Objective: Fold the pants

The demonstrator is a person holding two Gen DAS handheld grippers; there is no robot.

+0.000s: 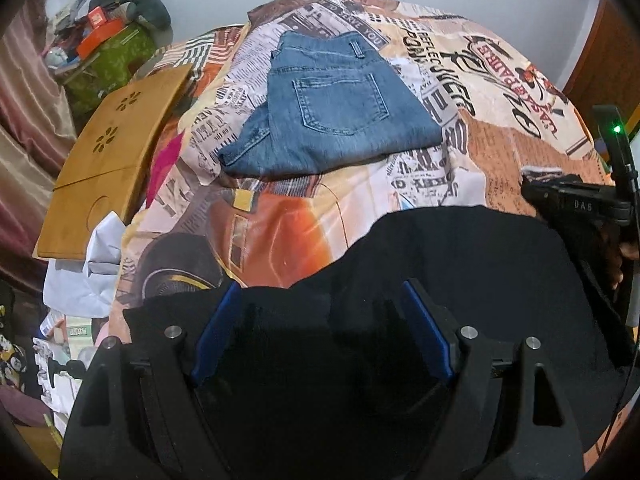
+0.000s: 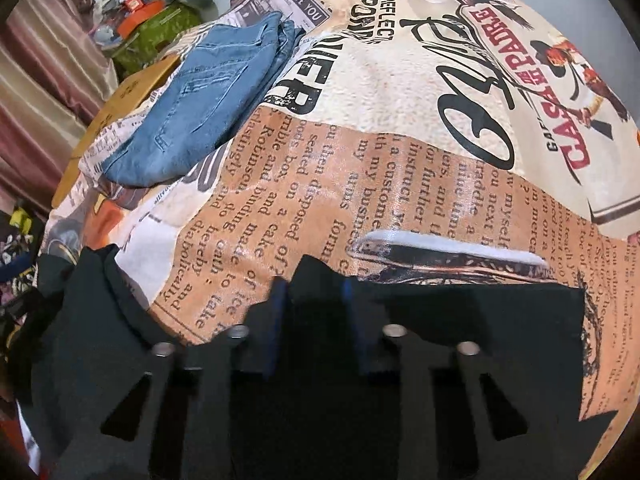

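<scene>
Black pants (image 1: 460,256) lie at the near edge of the printed bedspread (image 1: 400,184). My left gripper (image 1: 320,320) is open, its blue pads wide apart over the black cloth. My right gripper (image 2: 314,300) has its blue pads close together with a fold of the black pants (image 2: 480,312) pinched between them. The right gripper also shows at the right edge of the left wrist view (image 1: 560,196). Folded blue jeans (image 1: 332,112) lie farther back on the bed, also in the right wrist view (image 2: 208,96).
A wooden lap tray (image 1: 108,160) lies on the bed's left edge. A green box with clutter (image 1: 108,52) stands behind it. White cloth and papers (image 1: 84,276) sit at the lower left. Curtains (image 1: 24,120) hang on the left.
</scene>
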